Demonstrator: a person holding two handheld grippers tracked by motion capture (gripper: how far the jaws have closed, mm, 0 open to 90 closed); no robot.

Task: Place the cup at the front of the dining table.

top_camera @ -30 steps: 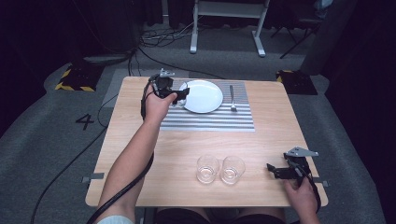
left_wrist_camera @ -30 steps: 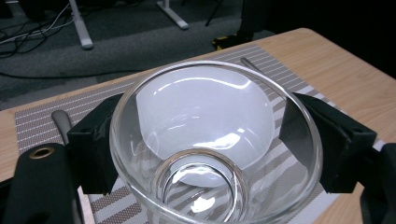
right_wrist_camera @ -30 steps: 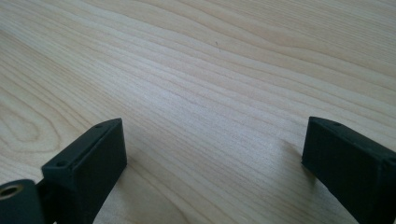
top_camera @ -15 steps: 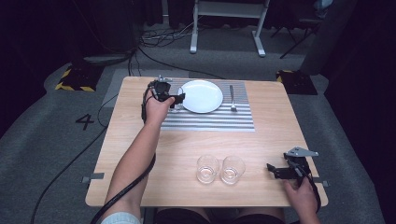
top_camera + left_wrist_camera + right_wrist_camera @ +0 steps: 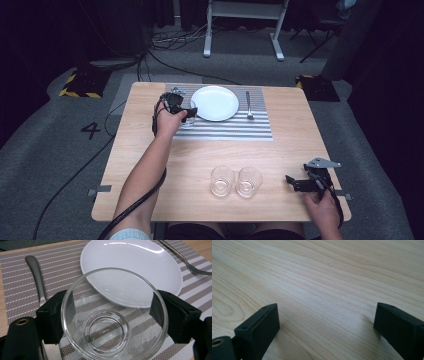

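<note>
Left side: our left hand-held gripper (image 5: pixel 186 112) was clamped on a clear glass tumbler (image 5: pixel 113 315), one black jaw against each side of its wall just below the rim. In the high view the glass (image 5: pixel 188 119) sat at the left part of the striped placemat (image 5: pixel 225 129), just beside the near-left edge of the white plate (image 5: pixel 215 103). Whether its base was touching the mat we could not tell. A knife (image 5: pixel 37 275) lay on the mat close by, on the gripper's left in its own view.

Handling note (our judgement): the tumbler is rigid, smooth and breakable, light when empty. The wall is slippery against hard jaws, so a hold across the widest part, square to the wall and below the rim as here, seemed the soundest. Squeeze only enough to stop slip, and set it down flat, not on the plate's edge.

Centre: a fork (image 5: pixel 248 104) lay right of the plate. Two more empty glasses (image 5: pixel 235 181) stood side by side on the bare wooden surface (image 5: pixel 280 155), near us.

Right side: our right hand-held gripper (image 5: pixel 295 182) rested at the near-right corner, jaws spread wide with nothing between them.
</note>
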